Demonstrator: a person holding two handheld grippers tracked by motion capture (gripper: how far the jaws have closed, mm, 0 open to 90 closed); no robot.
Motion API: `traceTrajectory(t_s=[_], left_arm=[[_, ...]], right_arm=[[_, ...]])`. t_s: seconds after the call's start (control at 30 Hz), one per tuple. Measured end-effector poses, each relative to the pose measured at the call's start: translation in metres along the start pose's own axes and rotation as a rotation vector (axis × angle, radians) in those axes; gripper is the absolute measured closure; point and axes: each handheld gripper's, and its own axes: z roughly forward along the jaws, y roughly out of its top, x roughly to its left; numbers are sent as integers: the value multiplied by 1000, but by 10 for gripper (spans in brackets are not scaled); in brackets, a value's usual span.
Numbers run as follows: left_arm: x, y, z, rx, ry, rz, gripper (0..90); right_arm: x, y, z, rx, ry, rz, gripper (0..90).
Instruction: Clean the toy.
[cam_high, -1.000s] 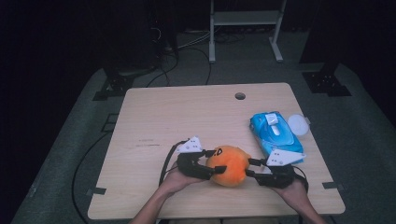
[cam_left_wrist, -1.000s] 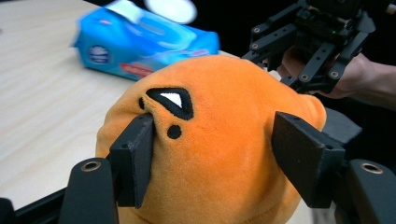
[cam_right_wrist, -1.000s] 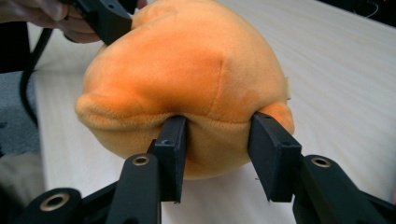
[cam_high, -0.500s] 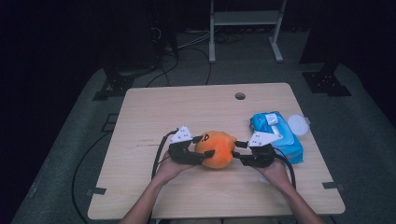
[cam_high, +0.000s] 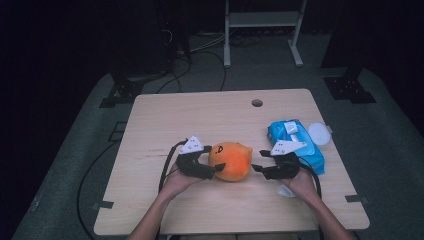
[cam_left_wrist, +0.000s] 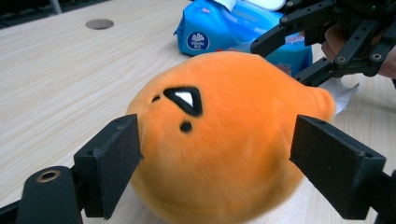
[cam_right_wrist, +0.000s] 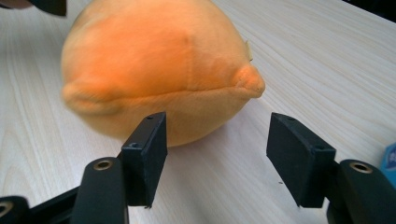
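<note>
A round orange plush toy (cam_high: 231, 161) with a small black face lies on the wooden table (cam_high: 210, 115), near the front. My left gripper (cam_high: 214, 159) is at its left end. In the left gripper view the plush toy (cam_left_wrist: 233, 140) sits between the two wide-apart pads of that gripper (cam_left_wrist: 217, 156), unsqueezed. My right gripper (cam_high: 258, 161) points at the toy from the right, open. Its pads (cam_right_wrist: 149, 149) stand just short of the toy (cam_right_wrist: 159, 70), with bare table in the gap. The right gripper (cam_left_wrist: 303, 51) also shows beyond the toy in the left gripper view.
A blue pack of wet wipes (cam_high: 295, 140) lies behind the right hand, with a white round lid (cam_high: 319, 134) beside it near the table's right edge. A white scrap (cam_high: 285, 191) lies under the right hand. A cable hole (cam_high: 257, 103) sits at the back.
The toy and both grippers have moved away from the person and slightly left. The right gripper, earlier against the toy, now stands a little apart from it.
</note>
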Motion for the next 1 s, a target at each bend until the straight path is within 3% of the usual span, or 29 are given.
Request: traceTrajectory(t_s=[0.27,1.0], left_arm=[[0,-4,-13,-5,36,-1,116],[-6,-20,-34,19,77,6,93]], right_arm=[[-3,-5,-16,0,-13,9,343],[-12,-30,-58,-21,-54,69,328]])
